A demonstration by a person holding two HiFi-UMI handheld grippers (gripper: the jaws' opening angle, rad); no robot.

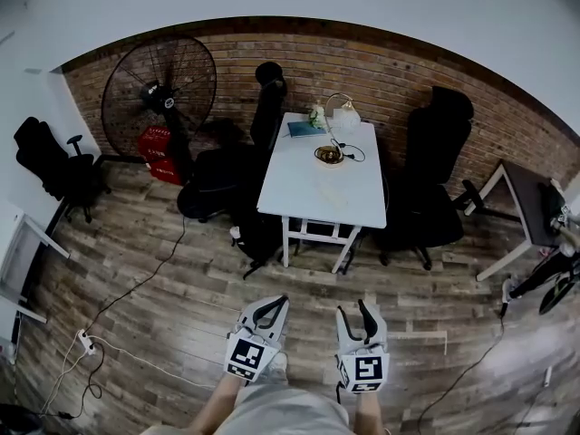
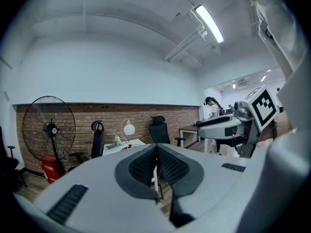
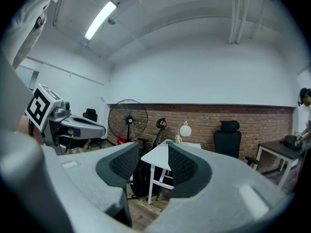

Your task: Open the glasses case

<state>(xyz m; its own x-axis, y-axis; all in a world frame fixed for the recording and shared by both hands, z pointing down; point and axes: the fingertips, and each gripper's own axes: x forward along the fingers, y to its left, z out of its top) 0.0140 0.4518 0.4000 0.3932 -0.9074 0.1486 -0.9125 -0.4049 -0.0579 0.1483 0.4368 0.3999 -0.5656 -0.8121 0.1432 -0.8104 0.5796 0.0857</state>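
Observation:
Ahead stands a white table [image 1: 317,184], far from both grippers. At its far end lies a flat teal thing [image 1: 304,129], which may be the glasses case; it is too small to tell. Beside it are a lamp [image 1: 344,111] and a round dish [image 1: 328,155] with a cable. My left gripper [image 1: 275,304] is held low over the wooden floor, shut, its pads [image 2: 146,166] touching with nothing between them. My right gripper [image 1: 354,312] is next to it, open and empty. The table [image 3: 158,154] shows through the gap of the right gripper [image 3: 153,149].
Black office chairs [image 1: 435,179] [image 1: 227,184] stand on both sides of the table. A big floor fan [image 1: 159,84] and a red crate [image 1: 156,143] are at the back left. A power strip [image 1: 84,340] with cables lies on the floor at the left. Another desk [image 1: 530,202] is at the right.

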